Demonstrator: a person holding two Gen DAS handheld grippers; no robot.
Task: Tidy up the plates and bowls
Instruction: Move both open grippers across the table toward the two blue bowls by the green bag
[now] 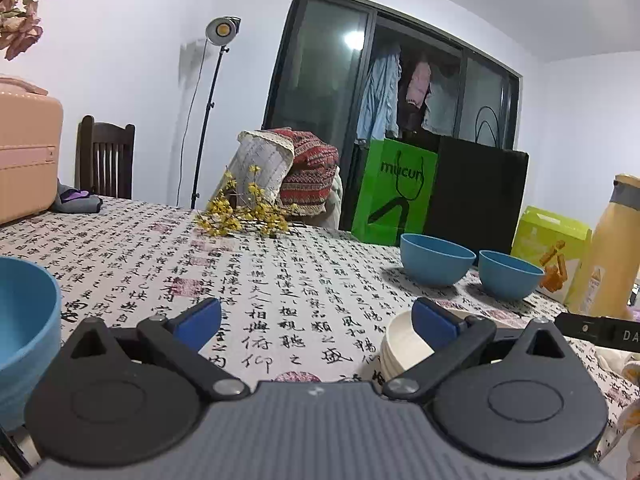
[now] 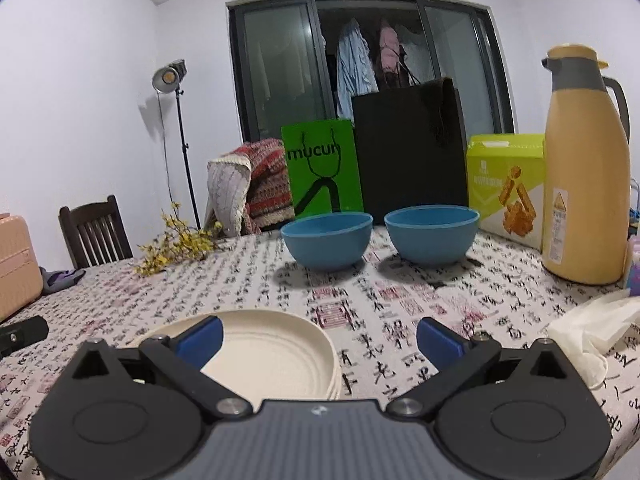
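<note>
Left gripper (image 1: 316, 318): the two blue-padded fingers stand wide apart and hold nothing; between them only the table cloth (image 1: 280, 280) with black calligraphy is seen.
Right gripper (image 2: 319, 340): the fingers are also spread wide and empty; its left pad (image 2: 200, 340) is in front of the plates, but I cannot tell if it touches them.
Bowls, count: three blue bowls in all; one big bowl (image 1: 24, 336) is at the far left edge of the left wrist view, close to the left gripper and partly cut by the frame; two bowls stand side by side near the far edge of the table, the left one (image 2: 327, 241) and the right one (image 2: 432, 234), close together but not touching, both upright with the opening up.
Plates, count: one stack of cream plates (image 2: 276, 356); several rims show at its side, the exact number I cannot tell; the stack is just before the right gripper, toward its left finger; in the left wrist view it (image 1: 400, 348) lies behind the right finger of the left gripper.
Other things, left to right: one pink case (image 2: 16, 260); one wooden chair (image 2: 94, 232); one bunch of yellow flowers (image 2: 176, 242); one green bag (image 2: 322, 168); one black bag (image 2: 412, 148); one yellow-green box (image 2: 506, 184); one yellow jug (image 2: 584, 168); white crumpled tissue (image 2: 592, 328) at the right.
</note>
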